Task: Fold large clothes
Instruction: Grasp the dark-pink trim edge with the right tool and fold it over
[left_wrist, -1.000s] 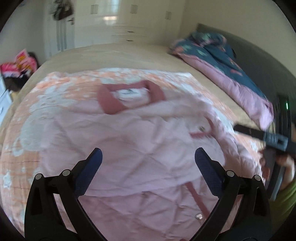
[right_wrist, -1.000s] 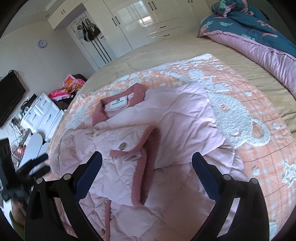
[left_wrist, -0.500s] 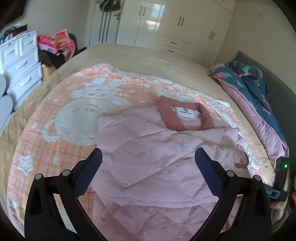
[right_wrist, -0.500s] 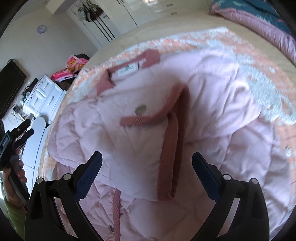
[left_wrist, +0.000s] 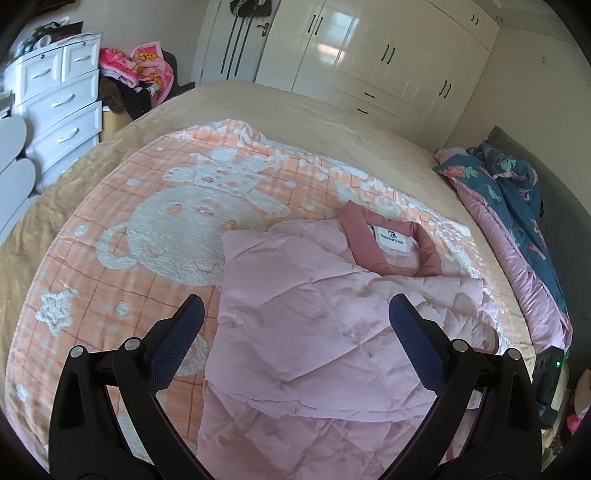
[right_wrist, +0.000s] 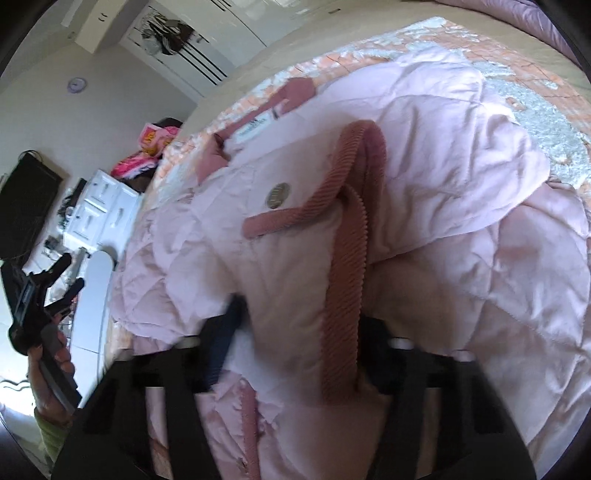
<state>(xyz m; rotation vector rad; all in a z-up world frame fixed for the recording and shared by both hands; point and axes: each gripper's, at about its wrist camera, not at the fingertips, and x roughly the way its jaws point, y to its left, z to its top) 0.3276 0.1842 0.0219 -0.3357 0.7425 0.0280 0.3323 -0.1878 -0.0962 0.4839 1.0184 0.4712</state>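
A pale pink quilted jacket (left_wrist: 332, 369) lies on the bed, its dark pink collar (left_wrist: 391, 251) and label turned up. My left gripper (left_wrist: 295, 306) hovers open over the jacket's left half with nothing between its fingers; the right wrist view also shows it at the far left (right_wrist: 74, 271), held in a hand. One sleeve is folded across the body, showing a ribbed cuff (right_wrist: 343, 295) and a snap button (right_wrist: 277, 195). My right gripper (right_wrist: 299, 332) is down on that sleeve, jaws closing, with the cuff and bunched fabric squeezed between its fingers.
The jacket rests on an orange blanket with a white bear pattern (left_wrist: 147, 221) over a beige bed. A blue and pink quilt (left_wrist: 517, 221) lies along the right edge. A white dresser (left_wrist: 62, 99), a heap of pink clothes (left_wrist: 140, 70) and wardrobes (left_wrist: 351, 55) stand behind.
My right gripper dropped onto the folded sleeve and its jaws came together around the cuff. My left gripper swung left off the jacket's middle toward its left edge and stayed open.
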